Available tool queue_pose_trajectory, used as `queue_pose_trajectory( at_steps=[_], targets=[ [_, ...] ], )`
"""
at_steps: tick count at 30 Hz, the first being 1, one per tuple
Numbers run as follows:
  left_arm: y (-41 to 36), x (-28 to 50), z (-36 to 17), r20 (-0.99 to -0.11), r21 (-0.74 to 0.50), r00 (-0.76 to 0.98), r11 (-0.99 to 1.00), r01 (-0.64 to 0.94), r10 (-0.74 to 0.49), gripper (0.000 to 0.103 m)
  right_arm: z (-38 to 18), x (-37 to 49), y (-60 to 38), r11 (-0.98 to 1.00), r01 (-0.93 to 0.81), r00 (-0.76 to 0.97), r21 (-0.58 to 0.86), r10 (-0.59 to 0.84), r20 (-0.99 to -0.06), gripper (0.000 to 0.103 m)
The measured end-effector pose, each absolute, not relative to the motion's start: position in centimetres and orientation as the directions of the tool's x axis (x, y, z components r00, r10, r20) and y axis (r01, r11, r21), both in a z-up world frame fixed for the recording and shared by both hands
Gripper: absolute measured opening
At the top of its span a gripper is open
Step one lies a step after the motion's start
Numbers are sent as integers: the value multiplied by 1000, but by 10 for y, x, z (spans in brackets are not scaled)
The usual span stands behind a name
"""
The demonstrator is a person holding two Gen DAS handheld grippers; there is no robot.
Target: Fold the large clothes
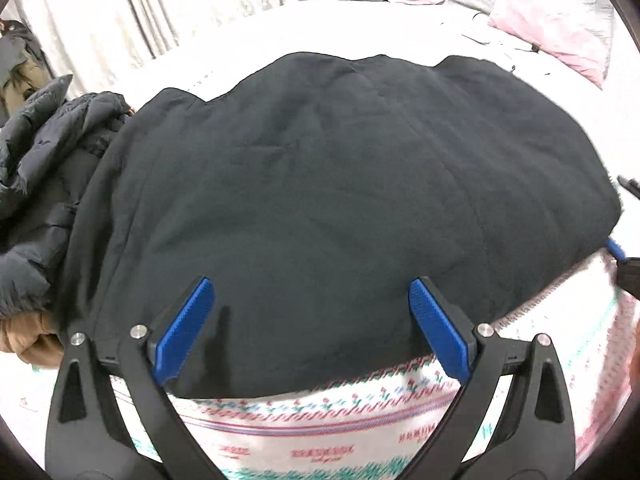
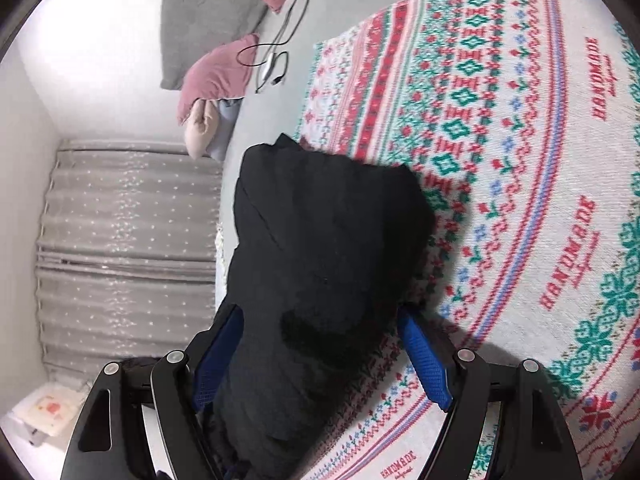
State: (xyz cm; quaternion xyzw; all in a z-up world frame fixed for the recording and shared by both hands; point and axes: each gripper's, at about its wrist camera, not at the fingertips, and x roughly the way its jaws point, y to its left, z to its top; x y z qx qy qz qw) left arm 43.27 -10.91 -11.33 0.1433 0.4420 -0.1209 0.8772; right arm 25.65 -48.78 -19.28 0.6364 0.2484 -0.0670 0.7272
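A large black garment (image 1: 320, 176) lies spread on a patterned knit blanket (image 1: 304, 428) on the bed. My left gripper (image 1: 310, 292) is open, its blue pads (image 1: 184, 332) just above the garment's near edge, holding nothing. My right gripper (image 2: 320, 320) is open with a bunched part of the black garment (image 2: 320, 248) lying between its jaws, over the blanket (image 2: 520, 160). A blue fingertip of the right gripper (image 1: 614, 248) shows at the garment's right edge in the left wrist view.
A dark puffer jacket (image 1: 44, 152) and a brown cloth (image 1: 32, 340) lie at the left. Pink and grey pillows (image 1: 552, 36) sit at the bed's head, with a cable (image 2: 280, 48) beside them. Curtains (image 2: 128, 248) hang beyond the bed.
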Motion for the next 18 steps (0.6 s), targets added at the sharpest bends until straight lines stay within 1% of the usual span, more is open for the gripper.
queue_pose_trajectory(
  at_steps=[3,4,7,9,14,18],
  targets=[
    [-101,442,-128,-830,39,540,953,302,-137,100,-195,256,-488,156,396,880,905,216,-423,80],
    [-99,442,-132,-827,27,542,953,301,-148,103,-196,255,-489,146,391,885,909,213,-415,80],
    [-96,439,-138,-819,9,546,948,317,-175,103,-197,255,-490,130,380,893,916,207,-400,80],
    [-91,442,-140,-827,-34,525,949,313,-203,103,-196,256,-490,135,381,893,915,204,-402,80],
    [-92,440,-143,-823,-23,533,948,316,-197,103,-192,264,-485,179,398,880,900,201,-430,80],
    [-91,436,-135,-830,-27,520,946,322,-201,103,-193,265,-484,172,396,882,902,202,-425,80]
  ],
)
